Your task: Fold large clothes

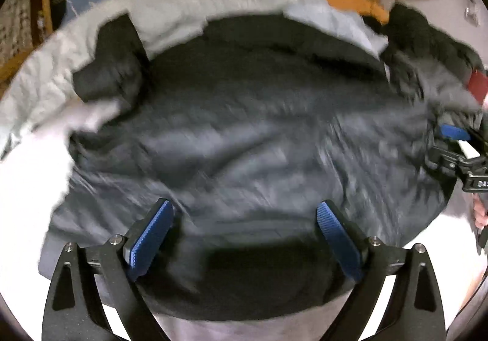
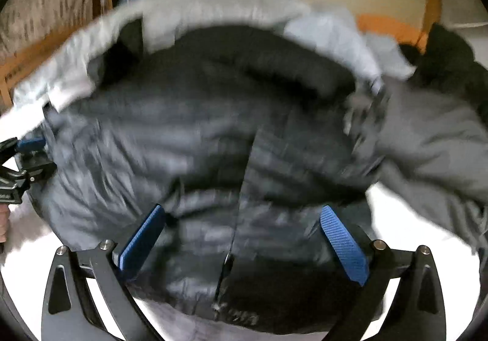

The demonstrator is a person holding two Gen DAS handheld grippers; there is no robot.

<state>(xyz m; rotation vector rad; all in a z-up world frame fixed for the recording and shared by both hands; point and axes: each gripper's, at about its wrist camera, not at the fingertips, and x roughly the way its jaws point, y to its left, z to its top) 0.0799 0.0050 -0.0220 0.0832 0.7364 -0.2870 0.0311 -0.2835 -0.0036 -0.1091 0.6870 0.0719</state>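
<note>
— Dark quilted jacket (image 1: 244, 142) spread across the white tabletop (image 1: 27, 176), and both pictures are smeared with blur. Where are you?

— Hovering over its near hem. My left gripper (image 1: 244, 237) has its fingers spread wide, nothing between the blue pads (image 1: 152, 240). Same on my right gripper (image 2: 244, 237): fingers apart, the zip line (image 2: 244, 188) running up between them.

— So nothing is pinched?

— Nothing that I can see. The jacket lies on the tabletop, partly over a pale grey garment (image 1: 170, 11) at the far side, with another dark heap (image 1: 427, 36) off to the right.

— What makes the fold go well from here?

— I judge the hem is the place to take. Each pair of fingers should bite the whole padded edge, not just the slippery shell, at matching spots either side of the zip. Then lift evenly, so the puffy fabric doesn't slide or drag the grey garment along.

— Any risk?

— One sleeve may be bunched at the right; I can't tell through the blur.
</note>
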